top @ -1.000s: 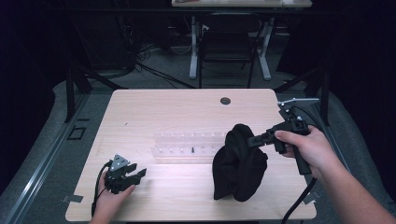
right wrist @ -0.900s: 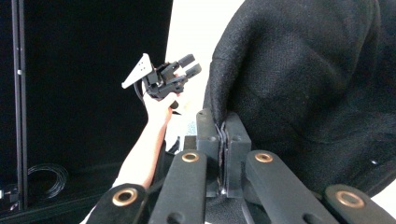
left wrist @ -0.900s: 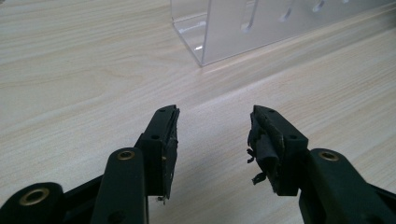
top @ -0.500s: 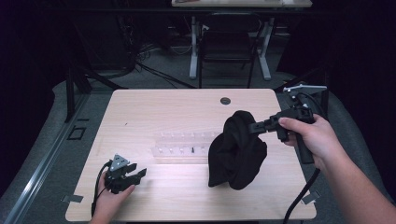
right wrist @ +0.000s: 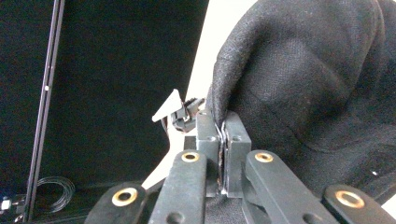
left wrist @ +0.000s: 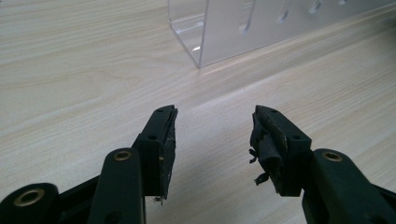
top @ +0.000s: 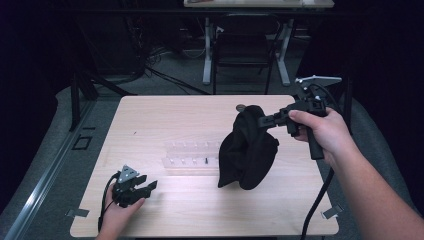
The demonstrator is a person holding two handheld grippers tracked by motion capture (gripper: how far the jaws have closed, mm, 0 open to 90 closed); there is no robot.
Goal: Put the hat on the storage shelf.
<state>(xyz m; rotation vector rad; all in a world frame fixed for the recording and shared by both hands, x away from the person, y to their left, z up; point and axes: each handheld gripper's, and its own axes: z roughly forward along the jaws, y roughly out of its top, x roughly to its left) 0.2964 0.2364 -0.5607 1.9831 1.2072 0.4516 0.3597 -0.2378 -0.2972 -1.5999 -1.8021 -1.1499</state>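
Currently: one black cloth [top: 248,150], pinched at its upper edge by the right tongs [top: 264,120], jaws clamped tight on a fold; the cloth hangs bunched, its lower end touching the table [top: 165,115] just beside a clear plastic rack [top: 192,157]. Left tongs [top: 145,186]: jaws apart, empty, resting low near the table's front left edge. Status, as judged: pickup done; spreading, folding or hanging the cloth not yet begun, left tongs not yet engaged.
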